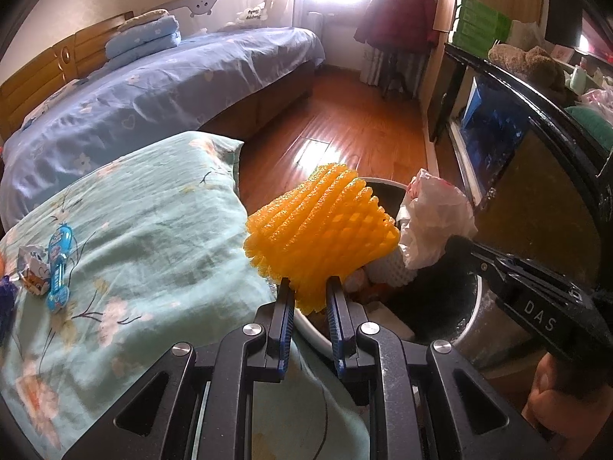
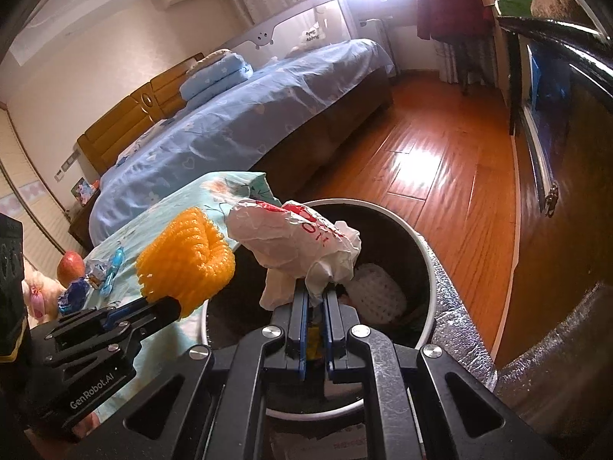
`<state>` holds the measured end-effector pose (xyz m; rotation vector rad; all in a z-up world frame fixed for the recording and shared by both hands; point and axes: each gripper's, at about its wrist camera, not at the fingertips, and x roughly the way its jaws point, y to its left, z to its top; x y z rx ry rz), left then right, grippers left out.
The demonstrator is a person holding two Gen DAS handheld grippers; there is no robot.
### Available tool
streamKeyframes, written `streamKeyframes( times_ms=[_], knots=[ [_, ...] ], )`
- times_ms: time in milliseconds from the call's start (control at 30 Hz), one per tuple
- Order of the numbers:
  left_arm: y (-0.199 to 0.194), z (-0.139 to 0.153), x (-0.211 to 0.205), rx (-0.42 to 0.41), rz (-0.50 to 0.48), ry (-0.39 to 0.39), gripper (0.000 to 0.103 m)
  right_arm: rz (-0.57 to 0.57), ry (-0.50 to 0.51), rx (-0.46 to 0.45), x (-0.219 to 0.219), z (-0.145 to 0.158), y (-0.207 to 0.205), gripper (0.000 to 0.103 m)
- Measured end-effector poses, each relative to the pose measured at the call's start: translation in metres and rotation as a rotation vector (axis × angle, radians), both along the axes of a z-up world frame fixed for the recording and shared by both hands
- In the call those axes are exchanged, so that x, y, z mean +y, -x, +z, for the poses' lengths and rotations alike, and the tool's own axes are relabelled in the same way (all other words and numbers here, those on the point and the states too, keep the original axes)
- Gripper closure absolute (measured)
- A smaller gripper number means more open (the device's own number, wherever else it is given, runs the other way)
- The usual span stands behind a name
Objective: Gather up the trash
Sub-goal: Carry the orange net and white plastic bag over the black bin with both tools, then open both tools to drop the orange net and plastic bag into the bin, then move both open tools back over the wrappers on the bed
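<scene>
The left gripper [image 1: 310, 291] pinches the lower edge of an orange foam fruit net [image 1: 320, 230], a springy lattice sleeve that is probably very light and squashes under the jaws; a hold on its rim, as here, looks secure enough. The right gripper [image 2: 315, 296] is clamped on a crumpled white plastic bag with red print [image 2: 295, 245], thin, slick and limp, so it likely needs a firm bite on a bunched fold. Both pieces hang above or at the rim of the round, dark-lined trash bin [image 2: 429, 268], which already holds a white foam net [image 2: 377, 293]. On the teal floral quilt [image 1: 153, 211] lie a blue wrapper [image 1: 59, 268] and a crinkled foil packet [image 1: 32, 272], apparently remaining trash.
</scene>
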<state>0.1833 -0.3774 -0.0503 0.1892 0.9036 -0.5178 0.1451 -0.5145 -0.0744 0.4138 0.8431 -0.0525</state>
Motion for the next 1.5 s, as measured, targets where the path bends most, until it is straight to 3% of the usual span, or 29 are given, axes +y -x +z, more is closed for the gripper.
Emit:
streamKeyframes(
  times_ms=[400,500,667,800,867,933,1133,1500],
  knots=[
    [-0.009,-0.008,-0.008,0.036,-0.013,0.003,0.085,-0.012,-0.005,0.031,-0.008,-0.008,-0.006,0.097],
    [-0.009,-0.008,-0.007,0.04,-0.008,0.001,0.07,-0.02,-0.013,0.041,-0.009,-0.009,-0.008,0.09],
    [-0.005,-0.007,0.004,0.033,0.014,0.018,0.054,-0.045,-0.026,0.031,-0.011,-0.008,-0.004,0.058],
    [0.005,-0.003,0.027,0.03,0.048,0.046,0.053,-0.047,-0.03,0.01,-0.006,-0.003,0.001,0.049],
    [0.012,0.0,0.042,0.02,0.069,0.055,0.048,-0.043,-0.036,0.0,-0.003,0.0,0.002,0.033],
    [0.019,0.002,0.058,0.009,0.094,0.061,0.043,-0.036,-0.033,-0.023,0.006,0.004,0.005,0.028],
    [0.035,0.005,0.119,0.005,0.196,0.091,0.043,0.041,-0.028,-0.047,0.043,0.014,0.005,0.022],
    [0.061,0.006,0.208,-0.009,0.365,0.089,0.042,0.241,-0.006,-0.045,0.137,0.018,-0.007,0.022]
  ],
)
